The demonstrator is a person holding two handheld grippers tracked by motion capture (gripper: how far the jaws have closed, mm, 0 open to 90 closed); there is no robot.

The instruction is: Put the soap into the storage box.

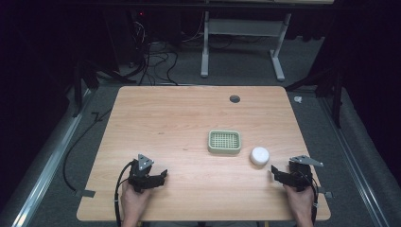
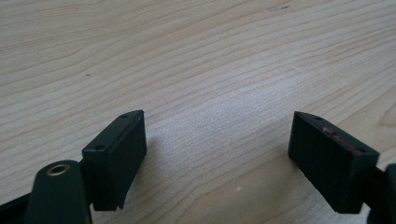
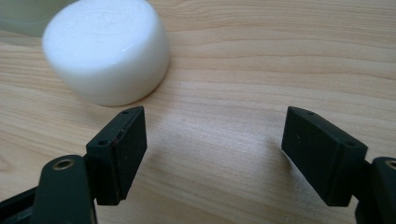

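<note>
Right gripper point(image 1: 280, 173) sitting low near table's near right corner, jaws spread wide, holding nothing; bare wood showing between them in right gripper view. White soap bar point(image 1: 259, 155) lying just ahead and left of it, apart from jaws, just beside green slotted soap dish point(image 1: 224, 142). Left gripper point(image 1: 158, 178) resting near front edge, jaws parted wide, nothing between. Wooden table point(image 1: 179, 118) offering broad open room across centre and far half; small grommet hole point(image 1: 234, 99) lying near far edge.
</note>
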